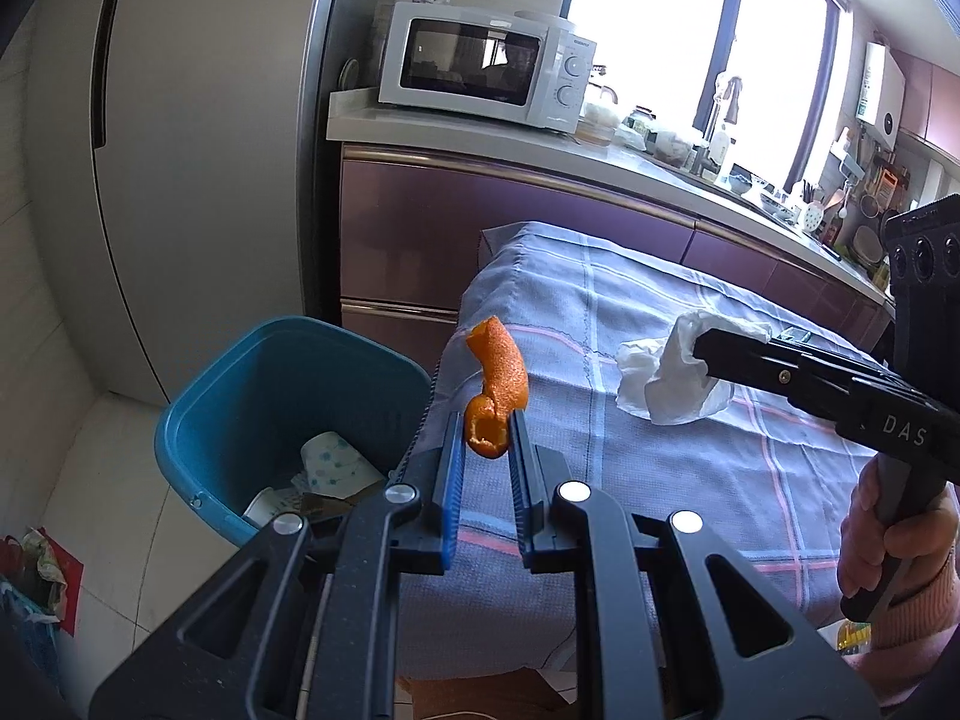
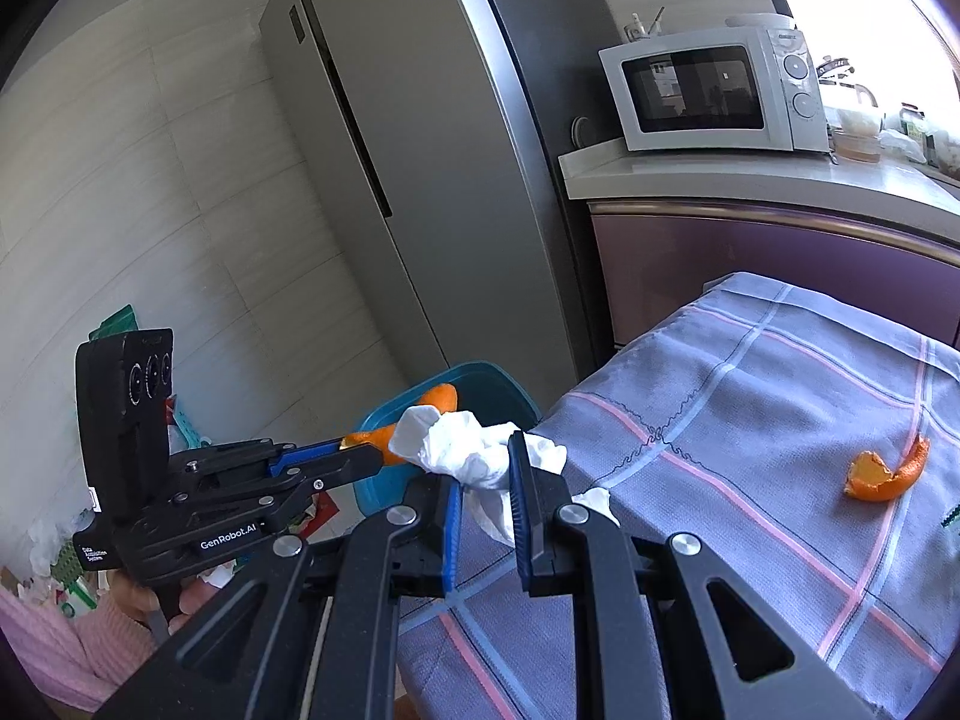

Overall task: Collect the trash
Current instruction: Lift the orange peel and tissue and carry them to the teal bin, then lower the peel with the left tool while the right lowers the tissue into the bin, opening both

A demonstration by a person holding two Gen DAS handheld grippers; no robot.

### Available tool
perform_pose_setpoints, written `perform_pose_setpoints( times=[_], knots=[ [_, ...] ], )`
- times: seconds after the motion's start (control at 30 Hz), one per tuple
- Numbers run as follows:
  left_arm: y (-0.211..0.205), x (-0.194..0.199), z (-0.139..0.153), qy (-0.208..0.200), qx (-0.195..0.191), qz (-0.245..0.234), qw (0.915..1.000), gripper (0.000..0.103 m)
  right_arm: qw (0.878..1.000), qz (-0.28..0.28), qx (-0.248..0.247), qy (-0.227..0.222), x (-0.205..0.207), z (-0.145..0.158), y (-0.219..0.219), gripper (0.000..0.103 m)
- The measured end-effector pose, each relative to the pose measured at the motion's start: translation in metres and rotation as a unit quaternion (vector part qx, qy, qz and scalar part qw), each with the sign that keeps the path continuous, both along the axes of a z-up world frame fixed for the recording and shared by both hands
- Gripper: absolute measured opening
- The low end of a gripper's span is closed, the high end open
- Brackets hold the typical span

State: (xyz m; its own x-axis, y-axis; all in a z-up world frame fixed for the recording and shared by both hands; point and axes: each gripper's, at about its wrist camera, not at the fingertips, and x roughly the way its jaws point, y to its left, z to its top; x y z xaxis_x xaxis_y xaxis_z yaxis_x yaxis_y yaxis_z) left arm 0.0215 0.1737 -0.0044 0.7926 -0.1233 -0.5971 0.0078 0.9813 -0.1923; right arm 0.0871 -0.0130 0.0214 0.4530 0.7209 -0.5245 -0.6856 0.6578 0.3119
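My left gripper (image 1: 487, 420) is shut on a curled strip of orange peel (image 1: 497, 381), held over the left edge of the cloth-covered table (image 1: 690, 468), just right of the blue bin (image 1: 198, 420). From the right wrist view the same left gripper (image 2: 366, 450) shows in front of the blue bin (image 2: 498, 381) with the orange peel (image 2: 441, 399) sticking out past it. My right gripper (image 2: 486, 450) is shut on a crumpled white tissue (image 2: 462, 444), also at the table's left edge. That white tissue (image 1: 666, 381) hangs from the right gripper (image 1: 699, 348) above the cloth.
A second piece of orange peel (image 2: 885, 471) lies on the checked cloth to the right. The bin holds paper scraps (image 1: 327, 465). A tall fridge (image 1: 198, 150) stands behind the bin, a microwave (image 1: 480, 63) on the counter. Bags and clutter (image 1: 36, 570) sit on the floor.
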Motion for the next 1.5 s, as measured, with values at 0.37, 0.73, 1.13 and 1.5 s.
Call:
perform_pose_setpoints(
  times=[0.37,0.73,1.13,1.5],
  knots=[
    [0.016,-0.004,-0.001,0.0,0.0,0.023,0.9997,0.015,1.0,0.015,-0.001,-0.002,0.001,0.001,0.014,0.013],
    [0.031,-0.004,-0.005,0.006,0.001,0.043,0.999,0.015,0.999,0.037,0.002,-0.006,0.005,0.003,0.033,0.013],
    [0.043,-0.002,-0.011,0.016,0.002,0.063,0.9979,0.015,0.998,0.067,0.007,-0.006,0.011,0.007,0.058,0.013],
    [0.053,0.002,-0.018,0.026,0.004,0.08,0.9964,0.015,0.996,0.084,0.005,0.007,0.023,0.001,0.08,0.013]
  ],
)
